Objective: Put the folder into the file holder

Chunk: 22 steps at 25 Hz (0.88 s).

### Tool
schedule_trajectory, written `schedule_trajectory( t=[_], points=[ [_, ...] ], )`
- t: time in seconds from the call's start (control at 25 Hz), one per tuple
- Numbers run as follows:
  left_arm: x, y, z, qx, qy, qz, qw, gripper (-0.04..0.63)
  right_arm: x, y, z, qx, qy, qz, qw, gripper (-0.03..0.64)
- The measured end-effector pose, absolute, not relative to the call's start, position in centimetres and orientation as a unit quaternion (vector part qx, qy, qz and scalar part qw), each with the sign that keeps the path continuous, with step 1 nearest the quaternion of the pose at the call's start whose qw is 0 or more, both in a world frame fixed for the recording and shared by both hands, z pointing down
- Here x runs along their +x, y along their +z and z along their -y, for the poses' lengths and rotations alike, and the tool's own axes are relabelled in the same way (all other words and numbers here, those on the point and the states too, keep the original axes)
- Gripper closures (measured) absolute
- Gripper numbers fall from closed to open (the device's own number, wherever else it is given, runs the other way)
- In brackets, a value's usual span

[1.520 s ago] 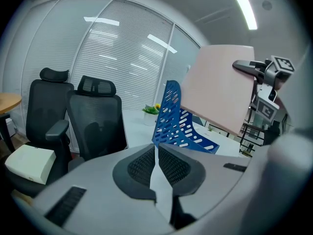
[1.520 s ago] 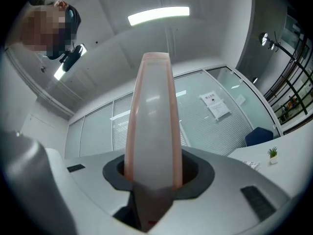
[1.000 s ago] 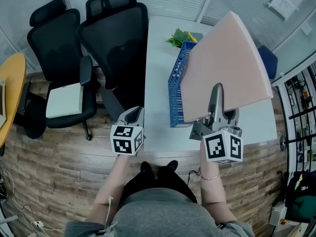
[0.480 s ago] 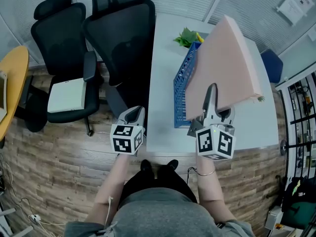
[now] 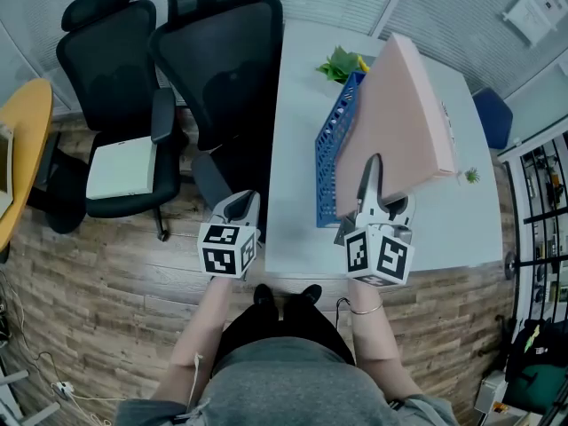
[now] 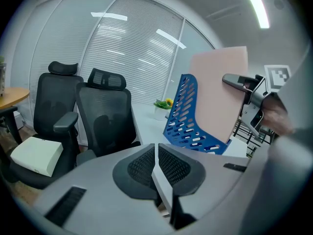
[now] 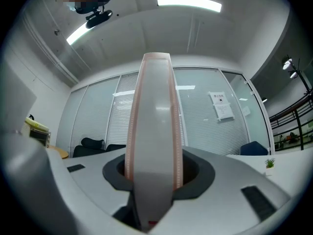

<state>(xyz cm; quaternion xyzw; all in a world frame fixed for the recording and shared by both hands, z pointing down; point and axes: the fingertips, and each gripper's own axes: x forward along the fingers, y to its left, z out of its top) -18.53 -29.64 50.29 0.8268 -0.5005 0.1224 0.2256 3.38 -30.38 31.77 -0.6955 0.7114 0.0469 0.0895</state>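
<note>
Right gripper (image 5: pixel 376 201), fingers clamped on the lower edge of the pink folder (image 5: pixel 399 105); folder aloft, tilted, just at 3 o'clock of the blue file holder (image 5: pixel 328 153) on the bench (image 5: pixel 297 131). Left gripper (image 5: pixel 238 204), fingers closed on nothing; pick-up done, lowering into the holder left.

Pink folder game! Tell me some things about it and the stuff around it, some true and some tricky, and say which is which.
1. The right gripper is pinching the pink folder. True.
2. The left gripper is holding something too. False: its jaws are together with nothing between them.
3. The file holder is red. False: it is blue.
4. Two black chairs stand beside the table. True.
</note>
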Motion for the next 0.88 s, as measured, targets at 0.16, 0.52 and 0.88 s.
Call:
schedule_trajectory(
  t=[0.16,0.52,0.88],
  points=[
    [-18.6,50.5,29.5,0.827,0.124,0.499,0.226,0.56,3.2,32.9,30.3,-0.701,0.045,-0.708,0.075,0.453],
    [-18.9,50.9,29.3,0.826,0.132,0.499,0.226,0.56,2.8,35.0,30.2,-0.707,0.035,-0.704,0.053,0.451],
    [-19.1,51.2,29.4,0.826,0.135,0.497,0.23,0.56,2.3,37.0,29.9,-0.709,0.023,-0.704,0.033,0.448]
  ],
)
